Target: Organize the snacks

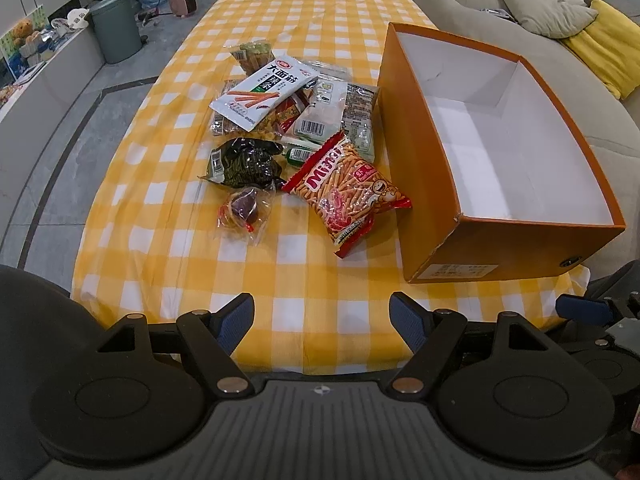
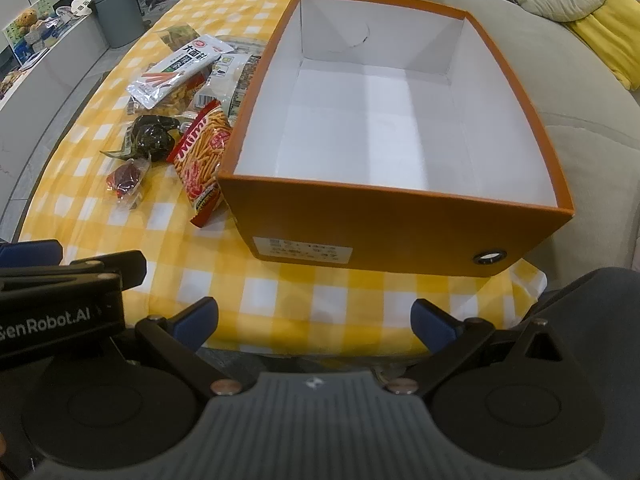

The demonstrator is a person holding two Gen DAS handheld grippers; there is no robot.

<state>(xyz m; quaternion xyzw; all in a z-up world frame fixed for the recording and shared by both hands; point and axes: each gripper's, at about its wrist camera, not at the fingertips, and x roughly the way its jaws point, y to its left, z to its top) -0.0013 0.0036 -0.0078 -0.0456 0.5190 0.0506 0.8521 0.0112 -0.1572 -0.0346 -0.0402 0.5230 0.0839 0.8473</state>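
Observation:
A heap of snack packets lies on the yellow checked tablecloth (image 1: 160,208). Nearest is a red Mimi stick-snack bag (image 1: 348,188) (image 2: 202,152), left of it a small clear pack with a dark red sweet (image 1: 244,212) (image 2: 126,178), a dark crumpled packet (image 1: 244,162) (image 2: 152,136) and a white packet with Chinese print (image 1: 264,92) (image 2: 176,68). An orange box (image 1: 508,256) (image 2: 400,236) with a white, empty inside stands to the right. My left gripper (image 1: 322,318) hangs open over the table's near edge, well short of the heap. My right gripper (image 2: 314,318) is open in front of the box.
A beige sofa (image 2: 580,92) with grey and yellow cushions runs along the right of the table. On the floor at the far left stand a grey bin (image 1: 116,28) and a pink heater (image 1: 183,0). The right gripper's blue fingers (image 1: 584,308) show in the left wrist view.

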